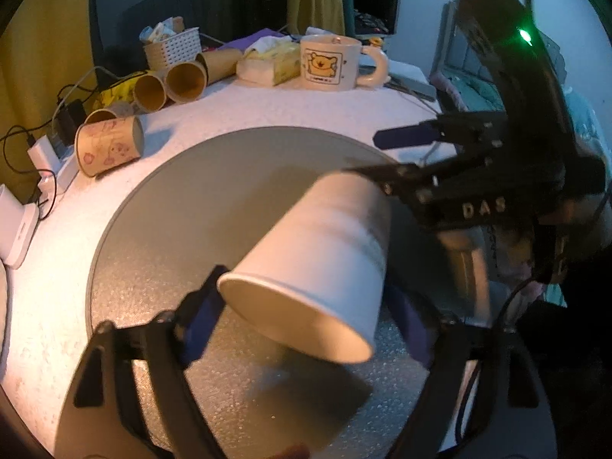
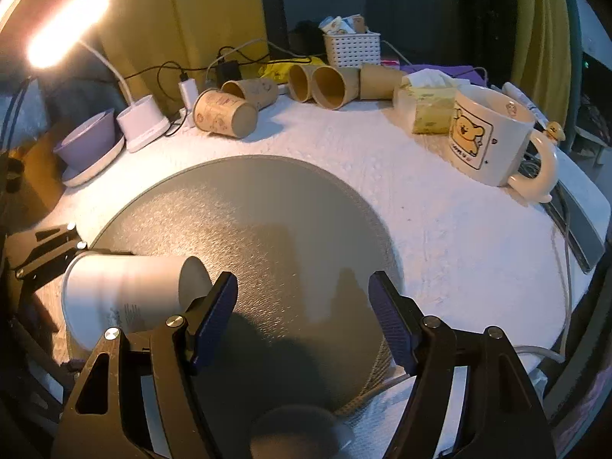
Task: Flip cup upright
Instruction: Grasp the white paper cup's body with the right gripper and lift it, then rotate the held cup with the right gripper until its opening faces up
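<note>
A white paper cup [image 1: 317, 264] lies tilted on its side between the blue pads of my left gripper [image 1: 306, 313], which is shut on it above the round grey mat [image 1: 214, 176]. Its base points toward the right gripper. In the right wrist view the same cup [image 2: 122, 290] sits at the lower left, held by the left gripper's black fingers [image 2: 42, 256]. My right gripper [image 2: 302, 313] is open and empty over the mat [image 2: 267, 210], beside the cup's base. In the left wrist view the right gripper [image 1: 405, 153] hangs open at the right.
Brown paper cups [image 2: 225, 113] lie on their sides at the table's back. A bear mug [image 2: 493, 137], tissue pack [image 2: 428, 109], white basket [image 2: 352, 49], lamp base [image 2: 143, 122] and purple bowl [image 2: 86, 141] ring the mat. Cables and chargers lie at the back left.
</note>
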`<control>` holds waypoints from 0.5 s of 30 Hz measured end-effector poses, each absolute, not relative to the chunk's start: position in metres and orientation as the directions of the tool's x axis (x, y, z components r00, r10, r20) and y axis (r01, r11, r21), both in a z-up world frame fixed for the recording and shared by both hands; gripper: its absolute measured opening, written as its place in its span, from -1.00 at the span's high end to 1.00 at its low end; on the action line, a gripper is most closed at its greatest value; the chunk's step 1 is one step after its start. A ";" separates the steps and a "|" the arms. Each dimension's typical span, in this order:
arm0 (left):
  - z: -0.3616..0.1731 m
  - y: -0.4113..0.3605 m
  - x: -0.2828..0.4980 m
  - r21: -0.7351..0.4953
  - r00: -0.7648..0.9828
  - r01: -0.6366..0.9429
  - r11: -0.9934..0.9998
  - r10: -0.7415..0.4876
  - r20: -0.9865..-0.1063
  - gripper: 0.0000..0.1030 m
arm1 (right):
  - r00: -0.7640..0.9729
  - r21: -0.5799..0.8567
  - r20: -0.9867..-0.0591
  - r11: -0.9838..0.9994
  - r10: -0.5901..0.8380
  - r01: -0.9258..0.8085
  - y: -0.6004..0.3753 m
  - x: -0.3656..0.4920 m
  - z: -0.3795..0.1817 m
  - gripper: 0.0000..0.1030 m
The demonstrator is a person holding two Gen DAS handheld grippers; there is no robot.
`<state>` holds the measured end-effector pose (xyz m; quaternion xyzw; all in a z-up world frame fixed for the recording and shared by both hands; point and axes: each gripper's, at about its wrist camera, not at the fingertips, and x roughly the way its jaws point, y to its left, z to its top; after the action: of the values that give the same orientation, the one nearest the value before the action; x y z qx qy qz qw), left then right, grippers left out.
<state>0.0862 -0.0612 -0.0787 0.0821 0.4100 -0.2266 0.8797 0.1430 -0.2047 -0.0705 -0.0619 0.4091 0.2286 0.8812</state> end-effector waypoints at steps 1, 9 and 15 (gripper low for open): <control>-0.077 -0.058 0.086 -0.044 0.567 0.458 0.888 -0.331 -0.754 -0.75 | 0.561 0.073 -0.749 0.885 0.354 -0.460 -0.203 0.141 -0.070 -0.44; -0.069 -0.036 0.083 -0.032 0.605 0.387 0.921 -0.280 -0.746 -0.75 | 0.556 0.042 -0.748 0.862 0.362 -0.505 -0.191 0.125 -0.066 -0.44; -0.066 -0.018 0.080 0.001 0.628 0.332 0.943 -0.220 -0.746 -0.75 | 0.544 0.023 -0.751 0.837 0.375 -0.546 -0.176 0.110 -0.061 -0.44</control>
<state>0.0800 -0.0175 -0.0661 0.0693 0.4028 -0.1533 0.8997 0.1101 -0.1759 -0.0611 -0.1073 0.3978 0.2642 0.8720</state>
